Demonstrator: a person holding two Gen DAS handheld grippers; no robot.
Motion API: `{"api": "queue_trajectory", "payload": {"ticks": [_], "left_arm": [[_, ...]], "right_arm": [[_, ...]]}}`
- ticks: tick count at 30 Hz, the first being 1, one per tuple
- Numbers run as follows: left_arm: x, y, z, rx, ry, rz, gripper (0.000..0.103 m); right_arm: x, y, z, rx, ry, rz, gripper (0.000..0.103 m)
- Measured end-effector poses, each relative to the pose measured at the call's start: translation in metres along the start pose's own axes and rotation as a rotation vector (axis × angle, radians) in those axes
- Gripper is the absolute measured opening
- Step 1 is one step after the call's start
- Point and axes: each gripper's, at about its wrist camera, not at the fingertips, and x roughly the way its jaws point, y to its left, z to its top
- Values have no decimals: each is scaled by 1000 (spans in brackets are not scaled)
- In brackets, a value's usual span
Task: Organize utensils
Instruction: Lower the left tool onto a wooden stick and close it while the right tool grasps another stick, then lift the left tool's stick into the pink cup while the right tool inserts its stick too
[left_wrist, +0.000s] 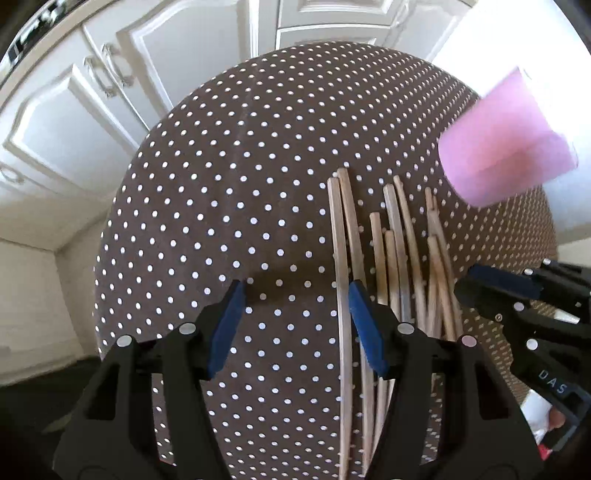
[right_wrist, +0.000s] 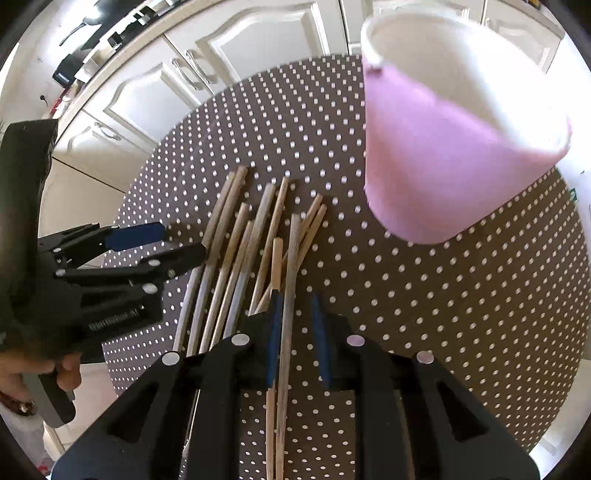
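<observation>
Chopsticks lie under both grippers, one between right gripper pads.

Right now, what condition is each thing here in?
Chopsticks: loose pile, lying flat on the dotted tablecloth.
Pink cup: upright, mouth open, no chopsticks seen inside.
Left hand-held gripper: open, empty, beside the pile's edge.
Right hand-held gripper: nearly shut, a chopstick between its fingers.
Cabinet doors: closed.
</observation>
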Motion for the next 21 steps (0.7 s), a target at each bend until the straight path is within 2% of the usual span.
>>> {"api": "queue_trajectory", "payload": {"ticks": [6,9,11,12,13,15,18,21], "left_arm": [[6,-18,7,65,1,57,61],[9,-29,13,64,1,65,60],[10,-31,17,58,-10,67,56],[10,-34,17,60,-15,71,49],[10,-34,17,63,-27,67,36],[8,-33,16,74,-44,69,29],[5,-33,16,60,-39,44,8],[-9,-20,7,25,-44,-12,6]], "right_arm": [[14,11,2,1,22,-22,15],[18,8,5,12,24,-7,6],[18,9,9,17,29,8,6],[18,9,12,15,30,9,6],[17,7,13,16,29,14,6],[12,6,11,29,24,33,5],[-1,0,5,33,11,58,5],[-23,-2,3,29,-31,91,5]]}}
